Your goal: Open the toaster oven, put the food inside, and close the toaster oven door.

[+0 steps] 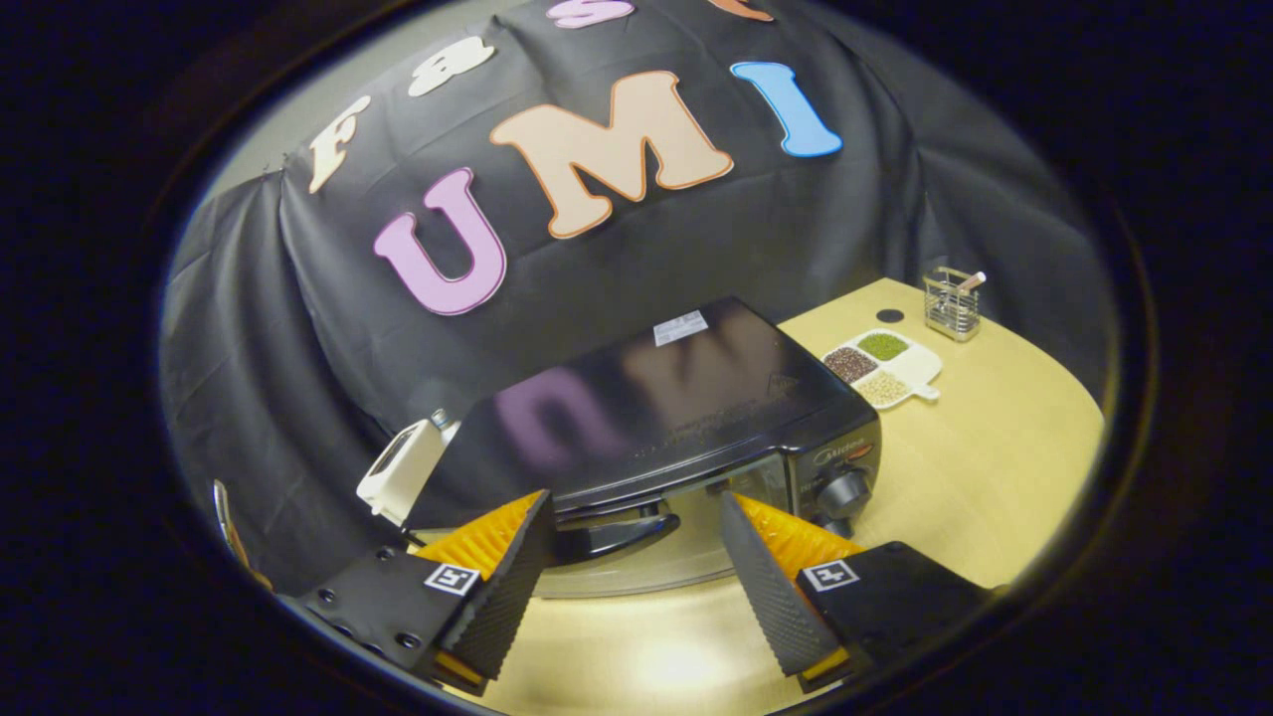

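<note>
2 fingers [542, 517] apart; toaster oven [676, 418] interior unseen

The one camera rides on the claw [634, 517] and looks forward along its two fingers, which stand apart at the near edge of the view. It sits above the worktop [995, 467] and tilts downward, so it looks onto the glossy top of the toaster oven [686, 398] from the front and slightly above. The oven is close, just ahead of the fingertips. The fisheye lens bends the scene, taking in the cloth wall [796, 229] behind and a divided dish [885, 366] and wire holder [952, 303] beyond the oven.
</note>
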Demonstrator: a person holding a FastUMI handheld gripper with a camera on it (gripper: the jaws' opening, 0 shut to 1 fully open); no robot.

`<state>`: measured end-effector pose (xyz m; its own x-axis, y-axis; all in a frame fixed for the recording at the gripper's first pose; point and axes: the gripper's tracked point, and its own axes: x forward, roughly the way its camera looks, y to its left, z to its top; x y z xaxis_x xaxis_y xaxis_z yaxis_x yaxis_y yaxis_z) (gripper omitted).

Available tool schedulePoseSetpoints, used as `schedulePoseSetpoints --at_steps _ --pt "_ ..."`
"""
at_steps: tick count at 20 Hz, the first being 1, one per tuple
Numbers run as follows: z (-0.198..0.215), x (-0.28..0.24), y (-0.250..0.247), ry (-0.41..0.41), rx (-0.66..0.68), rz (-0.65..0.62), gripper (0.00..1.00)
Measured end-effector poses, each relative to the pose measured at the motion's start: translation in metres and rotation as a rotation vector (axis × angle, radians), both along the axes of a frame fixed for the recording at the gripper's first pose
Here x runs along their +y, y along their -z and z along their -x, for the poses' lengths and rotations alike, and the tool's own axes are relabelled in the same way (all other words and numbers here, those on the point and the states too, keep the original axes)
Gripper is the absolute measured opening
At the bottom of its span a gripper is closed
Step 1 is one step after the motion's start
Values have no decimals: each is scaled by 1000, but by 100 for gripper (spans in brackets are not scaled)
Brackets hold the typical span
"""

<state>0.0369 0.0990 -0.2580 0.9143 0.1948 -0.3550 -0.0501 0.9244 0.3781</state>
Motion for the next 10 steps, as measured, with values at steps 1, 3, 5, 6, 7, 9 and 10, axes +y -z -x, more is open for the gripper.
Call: schedulePoseSetpoints --at_steps 1,3,5,6,7,9,10 --pt "-1 0 0 6 -1 3 100" --pt "-2 0 0 20 6 12 100" --pt "-2 -1 -2 26 17 34 100" --pt "-1 -1 -5 24 15 51 100" --pt "-2 -4 -10 24 5 72 99" --pt "-4 -8 -32 20 -42 99 97" --pt "-5 -9 -46 16 -68 107 97"
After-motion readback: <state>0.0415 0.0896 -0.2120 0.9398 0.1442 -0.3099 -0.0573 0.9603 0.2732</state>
